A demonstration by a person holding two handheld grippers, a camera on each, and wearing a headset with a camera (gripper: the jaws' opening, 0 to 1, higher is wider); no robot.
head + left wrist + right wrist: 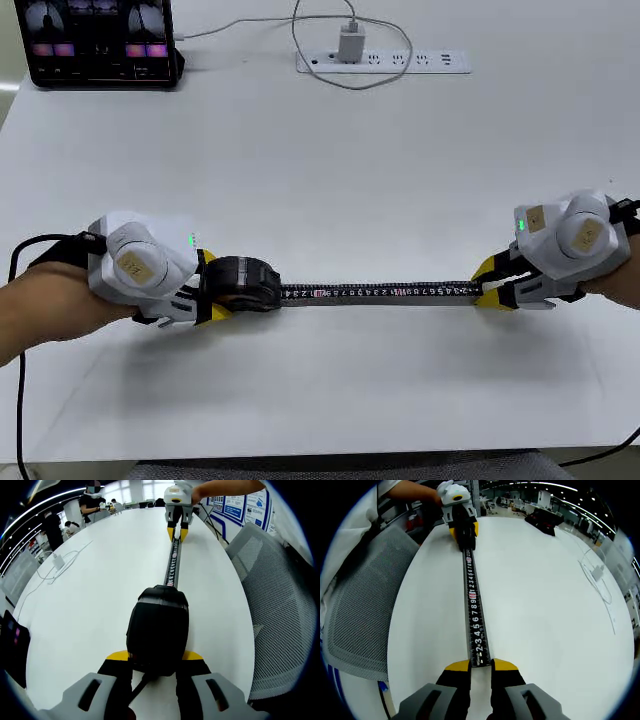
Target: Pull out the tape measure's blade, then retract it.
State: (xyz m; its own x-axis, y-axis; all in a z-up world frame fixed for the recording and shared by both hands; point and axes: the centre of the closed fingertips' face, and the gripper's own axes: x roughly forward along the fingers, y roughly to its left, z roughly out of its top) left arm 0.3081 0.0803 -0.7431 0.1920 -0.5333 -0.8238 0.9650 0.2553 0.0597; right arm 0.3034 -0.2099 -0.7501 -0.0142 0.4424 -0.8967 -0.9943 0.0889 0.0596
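1. The tape measure (240,283) lies near the front edge of the desk (330,180), at about 8 o'clock in the head view. Its blade (380,292) runs flat toward 3 o'clock.
2. The left hand-held gripper (210,287) is clamped on the tape measure. The right hand-held gripper (488,287) pinches the blade's tip, its jaws nearly together.
3. The pull-out looks done or nearly so, and the retracting is still to do.
4. A power strip (385,61) sits at 12 o'clock.

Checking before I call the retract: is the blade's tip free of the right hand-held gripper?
No, in the right gripper view the right hand-held gripper pinches the end of the blade between its yellow tips.
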